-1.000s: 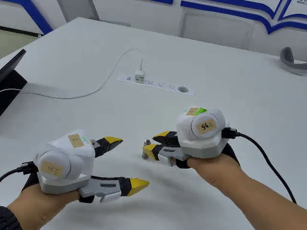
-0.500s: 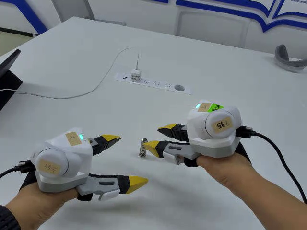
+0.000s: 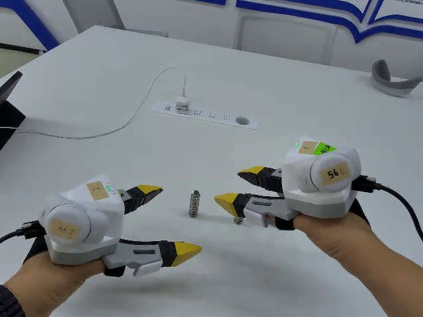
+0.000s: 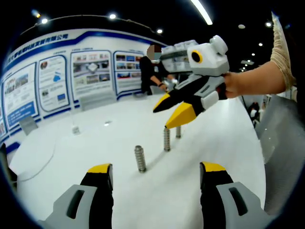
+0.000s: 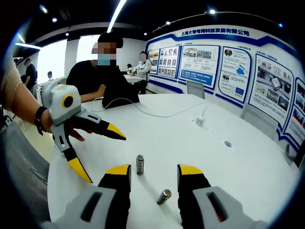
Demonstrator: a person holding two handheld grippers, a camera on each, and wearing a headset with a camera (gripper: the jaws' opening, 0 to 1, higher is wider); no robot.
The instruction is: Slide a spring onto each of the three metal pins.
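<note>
Tall pin (image 3: 193,203) stands upright on the white table (image 3: 99,86) and serves as the landmark. A spring (image 5: 139,164) sleeves it: close steel coils, grey and dull-bright, a narrow cylinder.

Left gripper (image 3: 167,220) sits on the person's side of the tall pin, jaws spread wide, nothing between the yellow tips. Right gripper (image 3: 238,185) is just to the other side, also spread and empty.

Second pin (image 3: 238,220) is just beside the tall pin, under the right gripper's nearer jaw. It looks shorter from above, and tilted in the right gripper view. Third pin (image 4: 177,132) stands just beyond the second. Both look coiled too, though they are too small to be sure.

Handling, by judgement: the springs are light, squashy along the axis, stiff across it, slick wire that is apt to ping away. Pinch across the coils at mid-height, gently. The pins look small and tippy, so lower the spring straight down.
</note>
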